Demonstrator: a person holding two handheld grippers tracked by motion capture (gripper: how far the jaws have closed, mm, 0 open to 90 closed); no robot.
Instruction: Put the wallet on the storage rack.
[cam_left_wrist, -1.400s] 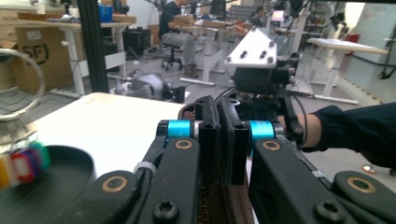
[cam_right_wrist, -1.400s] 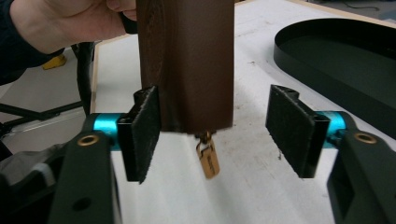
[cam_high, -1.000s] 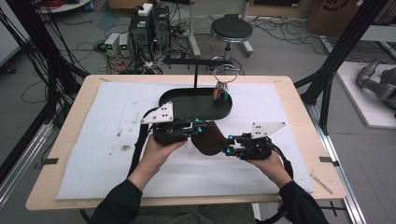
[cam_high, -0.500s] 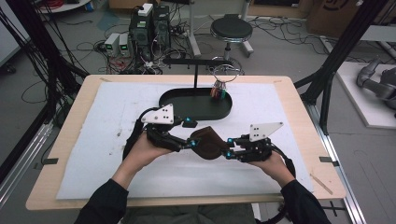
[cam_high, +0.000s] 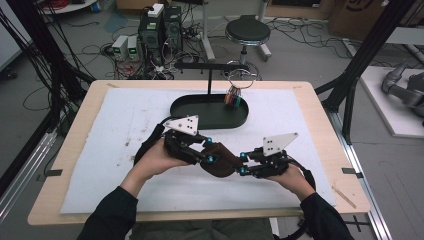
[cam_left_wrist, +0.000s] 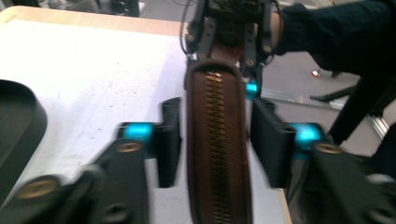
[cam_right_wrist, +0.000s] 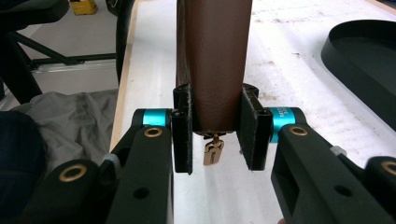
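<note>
brown pouch (cam_high: 220, 159) held above the white mat (cam_high: 115, 125) on the counter (cam_high: 70, 145), between both grippers. right gripper (cam_right_wrist: 215, 128) clenched on its zipper-pull (cam_right_wrist: 213, 150) end. left gripper (cam_left_wrist: 215, 140) jaws released, straddling the pouch with gaps either side; a second ago this gripper sat closer to the tray (cam_high: 200, 111), and has since swung nearer the person.
</note>
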